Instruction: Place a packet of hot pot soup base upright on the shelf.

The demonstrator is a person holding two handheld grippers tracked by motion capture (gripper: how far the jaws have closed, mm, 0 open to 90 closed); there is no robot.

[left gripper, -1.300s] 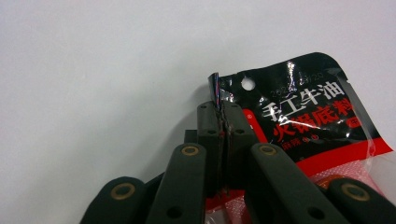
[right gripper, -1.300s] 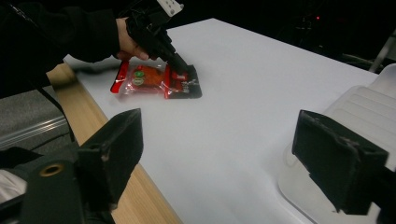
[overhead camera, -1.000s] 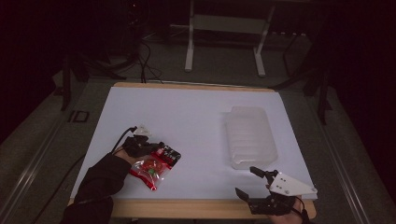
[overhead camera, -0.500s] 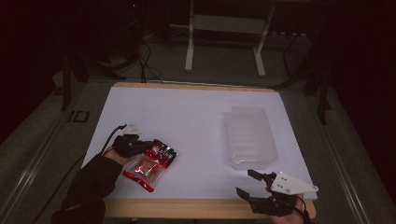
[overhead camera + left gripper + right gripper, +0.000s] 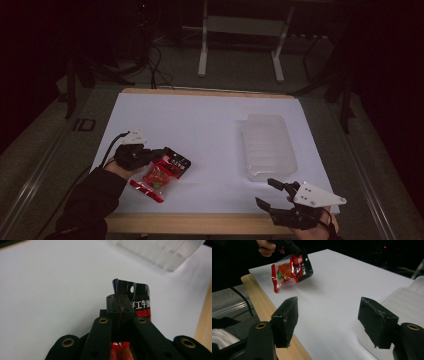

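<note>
While the left gripper [image 5: 159,156] pinches the black top edge of a red snack packet [image 5: 161,173] (its jaws closed flat on the film), the packet hangs tilted over the white table [image 5: 210,130], near its front left. Right gripper [image 5: 272,194], at the front edge beside a clear plastic tray [image 5: 267,145], stands wide apart, holding nothing.

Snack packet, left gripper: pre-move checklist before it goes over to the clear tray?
1. Left gripper shut on snack packet: ok.
2. Grip on the packet's black top edge, jaws closed on the film: ok.
3. Packet lifted off the white table: ok, it hangs clear in the right gripper view.
4. Clear tray contents: cannot tell.
5. Right gripper open, holding nothing, near the tray's front end: ok.
6. Grip firmness: cannot tell.
</note>
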